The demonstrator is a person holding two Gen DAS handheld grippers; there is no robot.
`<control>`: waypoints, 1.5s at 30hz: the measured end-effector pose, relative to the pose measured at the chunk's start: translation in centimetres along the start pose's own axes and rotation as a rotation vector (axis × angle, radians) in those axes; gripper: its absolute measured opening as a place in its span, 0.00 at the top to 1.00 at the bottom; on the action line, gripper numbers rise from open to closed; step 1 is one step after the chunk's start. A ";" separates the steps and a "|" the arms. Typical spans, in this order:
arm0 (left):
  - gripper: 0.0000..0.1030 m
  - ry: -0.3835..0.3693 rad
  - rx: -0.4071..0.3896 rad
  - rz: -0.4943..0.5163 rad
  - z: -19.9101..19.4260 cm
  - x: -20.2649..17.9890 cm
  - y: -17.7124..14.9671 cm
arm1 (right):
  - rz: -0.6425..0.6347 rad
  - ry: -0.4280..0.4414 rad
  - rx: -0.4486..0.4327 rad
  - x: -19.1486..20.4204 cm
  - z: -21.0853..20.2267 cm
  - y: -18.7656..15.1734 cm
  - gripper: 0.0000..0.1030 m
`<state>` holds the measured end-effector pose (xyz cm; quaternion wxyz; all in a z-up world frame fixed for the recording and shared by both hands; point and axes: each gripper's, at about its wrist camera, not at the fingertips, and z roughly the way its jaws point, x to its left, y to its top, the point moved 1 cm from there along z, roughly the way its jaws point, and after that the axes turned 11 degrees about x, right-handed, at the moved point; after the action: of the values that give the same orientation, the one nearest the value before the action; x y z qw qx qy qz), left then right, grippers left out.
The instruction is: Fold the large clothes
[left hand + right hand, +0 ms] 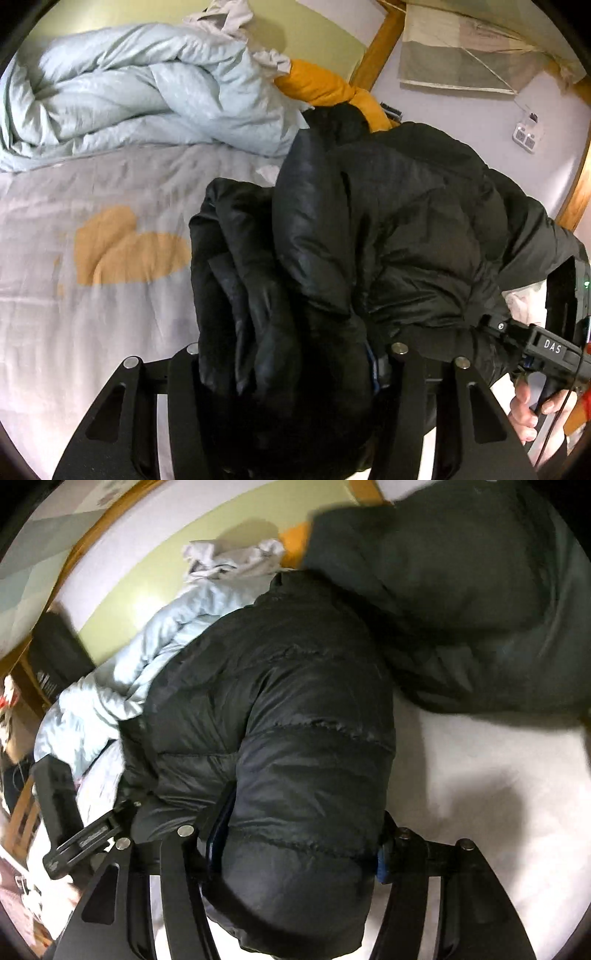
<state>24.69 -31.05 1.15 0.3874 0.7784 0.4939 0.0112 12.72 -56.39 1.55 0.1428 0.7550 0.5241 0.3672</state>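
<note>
The bed sheet (74,332), pale lilac with an orange patch, spreads wide and bare to the left of the left gripper (291,354), the roomiest stretch in sight. Ahead of that gripper, a crumpled light-blue duvet (122,92) banks up along the green wall, and a wooden bed frame (380,44) bounds the far right side. The black puffer jacket (388,221) bulks up directly ahead of both tools, lifted in thick folds, with orange fabric (325,85) just beyond it. The left gripper is about half open, its 2 fingers pressed against a gathered wad of jacket. The right gripper (295,834) likewise stands about half open, clamped on a quilted roll of jacket, with white sheet open to its right.
</note>
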 end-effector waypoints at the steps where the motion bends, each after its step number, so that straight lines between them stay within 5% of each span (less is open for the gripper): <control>1: 0.47 0.012 -0.005 0.004 -0.2 0.2 -0.3 | 0.003 0.004 -0.006 -0.2 0.1 0.0 0.39; 5: 0.38 0.113 -0.055 0.068 -1.8 -0.8 -2.0 | -0.016 -0.038 -0.037 0.2 -0.4 -0.8 0.32; 7: 0.21 0.191 -0.124 0.074 -3.2 -1.1 -2.6 | -0.047 -0.105 -0.056 1.0 -0.6 -1.3 0.26; 9: 0.15 0.233 -0.207 0.067 -5.2 -1.0 -3.4 | -0.054 -0.174 -0.085 1.5 -1.2 -1.9 0.17; 15: 0.00 0.375 -0.421 0.130 -12.2 -2.1 -6.7 | -0.137 -0.373 -0.329 4.3 -6.4 -5.0 0.05; 20: 0.00 0.458 -0.552 0.248 -16.3 -3.8 -10.6 | -0.147 -0.327 -0.440 6.1 -9.8 -8.1 0.00; 25: 0.00 0.419 -0.582 0.246 -18.0 -4.2 -14.3 | -0.218 -0.330 -0.485 8.7 -11.2 -12.0 0.00; 29: 0.00 0.478 -0.565 0.272 -16.7 -4.3 -16.7 | -0.119 -0.211 -0.478 7.7 -10.8 -15.4 0.00; 32: 0.00 0.536 -0.511 0.284 -14.9 -3.8 -17.7 | -0.167 -0.290 -0.489 7.9 -10.0 -17.3 0.00; 36: 0.00 0.515 -0.536 0.261 -15.3 -3.5 -17.7 | -0.272 -0.479 -0.532 7.8 -8.9 -19.4 0.00; 39: 0.00 0.513 -0.518 0.254 -15.1 -3.2 -17.5 | -0.251 -0.466 -0.454 6.9 -7.5 -19.8 0.00; 45: 0.00 0.508 -0.534 0.249 -15.2 -3.0 -18.0 | -0.229 -0.468 -0.486 7.6 -7.6 -20.4 0.00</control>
<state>3.37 -20.57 1.85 0.4375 0.6766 0.4555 0.3786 -5.29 -42.45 -2.37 0.4749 0.6989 0.4557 0.2800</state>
